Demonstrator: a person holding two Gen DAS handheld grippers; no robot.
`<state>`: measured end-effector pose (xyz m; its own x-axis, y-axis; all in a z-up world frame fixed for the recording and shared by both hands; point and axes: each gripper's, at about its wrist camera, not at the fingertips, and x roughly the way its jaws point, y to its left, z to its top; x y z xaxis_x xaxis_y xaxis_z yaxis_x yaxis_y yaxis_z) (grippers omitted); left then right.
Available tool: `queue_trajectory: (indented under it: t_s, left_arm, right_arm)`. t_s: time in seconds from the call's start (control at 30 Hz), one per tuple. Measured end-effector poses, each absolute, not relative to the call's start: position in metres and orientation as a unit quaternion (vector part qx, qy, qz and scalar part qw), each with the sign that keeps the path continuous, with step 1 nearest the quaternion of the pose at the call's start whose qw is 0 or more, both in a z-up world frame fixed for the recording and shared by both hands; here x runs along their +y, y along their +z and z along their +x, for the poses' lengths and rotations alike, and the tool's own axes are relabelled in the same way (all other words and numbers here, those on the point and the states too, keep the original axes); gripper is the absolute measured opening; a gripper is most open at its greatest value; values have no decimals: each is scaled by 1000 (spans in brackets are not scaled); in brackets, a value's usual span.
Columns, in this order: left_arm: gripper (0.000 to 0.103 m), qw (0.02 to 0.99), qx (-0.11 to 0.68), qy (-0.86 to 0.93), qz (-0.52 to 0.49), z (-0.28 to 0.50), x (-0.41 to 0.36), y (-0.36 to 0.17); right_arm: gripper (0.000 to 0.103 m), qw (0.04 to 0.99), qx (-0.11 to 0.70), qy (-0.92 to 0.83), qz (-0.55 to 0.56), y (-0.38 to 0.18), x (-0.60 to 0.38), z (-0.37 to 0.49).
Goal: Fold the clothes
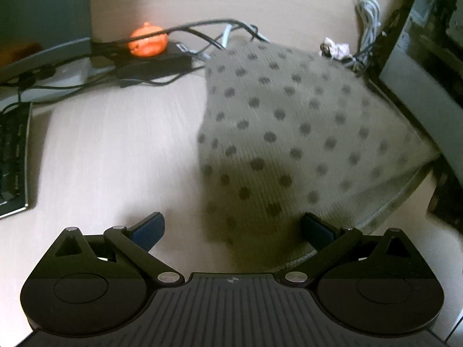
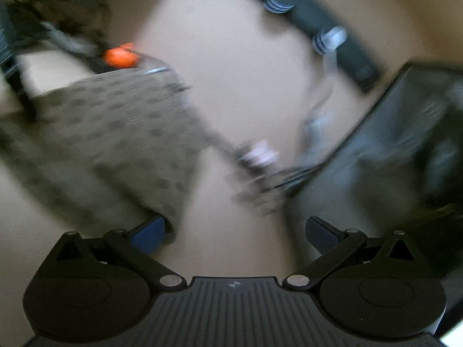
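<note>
Pale wood-grain desk (image 1: 110, 150) fills both views, and one beige garment (image 1: 289, 133) with grey dots lies folded on it, the only piece of clothing in sight. Taking that garment as the landmark: behind its far left corner sits one orange pumpkin-shaped toy (image 1: 148, 40) on a black box (image 1: 153, 63), with several dark cables (image 1: 208, 27) looping over the toy and touching the garment's far edge. One white coiled cable (image 1: 369, 14) hangs beyond its far right corner, near a small crumpled white-and-pink thing (image 1: 337, 47) (too small to identify). A dark monitor-like panel (image 1: 419, 66) runs just beside the garment's right edge, hemming it in. Well to its left lies one keyboard (image 1: 13, 162).

The left gripper (image 1: 231, 228) has its two blue-padded fingers (image 1: 150, 228) spread wide, the garment's near corner lying between them, ungripped.

The right wrist view is heavily blurred. There the right gripper (image 2: 235, 230) also has its fingers spread apart, empty; its left finger (image 2: 149, 232) sits just at the garment's (image 2: 115, 133) nearest corner, though contact cannot be judged.
</note>
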<state>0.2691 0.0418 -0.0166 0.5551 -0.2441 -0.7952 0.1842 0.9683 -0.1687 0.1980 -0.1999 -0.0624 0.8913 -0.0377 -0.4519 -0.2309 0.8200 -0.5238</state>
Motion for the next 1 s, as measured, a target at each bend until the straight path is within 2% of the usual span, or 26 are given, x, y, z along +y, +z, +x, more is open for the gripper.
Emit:
queue_trajectory:
  t_s: [0.2,0.37,0.47,0.53,0.6,0.73,0.87,1.0]
  left_arm:
    - [103,885,416,-196,-68,274,48,12]
    - [103,907,358,-215,-62,325,35,33]
    - [103,921,346,-179,0,361,20,35]
    - [103,921,362,-132,55,383,13,24]
    - [103,913,380,-121,86,393,14,10]
    - [103,912,386,-127,47,376,30,15]
    - [103,902,406,-138,47,343,34,7]
    - [103,886,434,-147,63,315,33,-16]
  right_arm:
    - [103,953,260,81,-131,-29,-215,228]
    - [103,957,270,92,-52,-37,-199,272]
    - [103,939,295,153,-92,-48,-173,277]
    - [103,914,333,183,-140,-63,-159,272]
    - [103,902,338,222,-154,-65,-158,256]
    - [103,906,314,256,-119,-45,-183,240]
    - [103,942,279,174,-74,-29,-206,254]
    - [103,938,301,122,-121,-49,-201,282]
